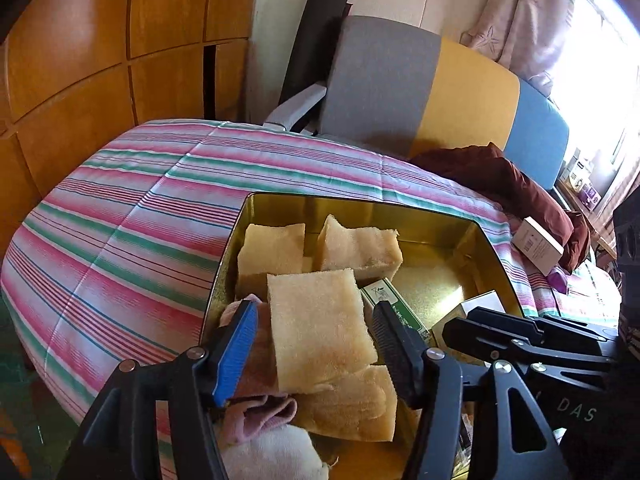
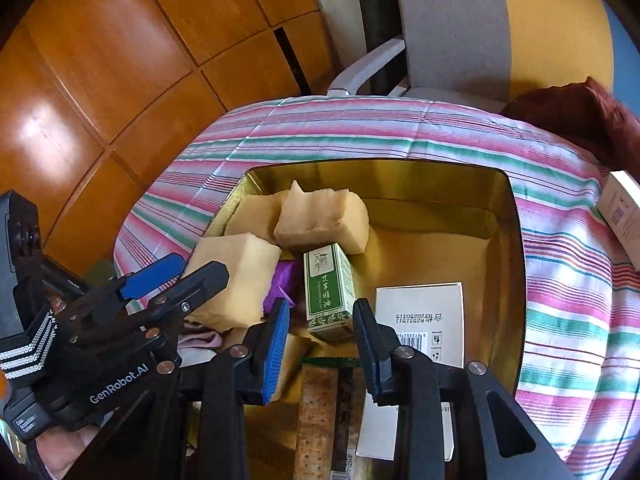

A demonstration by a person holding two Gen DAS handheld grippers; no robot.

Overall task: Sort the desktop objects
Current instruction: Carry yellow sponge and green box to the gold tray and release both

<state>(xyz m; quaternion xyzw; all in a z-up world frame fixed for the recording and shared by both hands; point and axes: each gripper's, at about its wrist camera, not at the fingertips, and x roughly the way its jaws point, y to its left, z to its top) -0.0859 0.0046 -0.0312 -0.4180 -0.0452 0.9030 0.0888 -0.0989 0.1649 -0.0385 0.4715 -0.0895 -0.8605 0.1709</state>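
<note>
A gold tin [image 1: 360,200] [image 2: 380,166] sits on a striped cloth [image 1: 120,240] and holds several tan sponge blocks. My left gripper [image 1: 314,308] [image 2: 200,266] is open around one sponge block [image 1: 320,332], with a slim gap at its blue pad. A green box [image 2: 328,300] [image 1: 384,300] leans in the tin between the tips of my right gripper [image 2: 320,302] [image 1: 458,320]. That gripper stands narrowly open: the box is against the right finger, clear of the blue pad. A white box [image 2: 420,320] lies beside the green box.
Pink and white cloths [image 1: 260,408], a purple item [image 2: 286,280] and a cracker-like strip [image 2: 316,412] also fill the tin. Another white box [image 1: 538,246] and a maroon cloth [image 1: 500,176] lie right of it. A chair [image 1: 384,80] and wooden cabinets [image 1: 100,60] stand behind.
</note>
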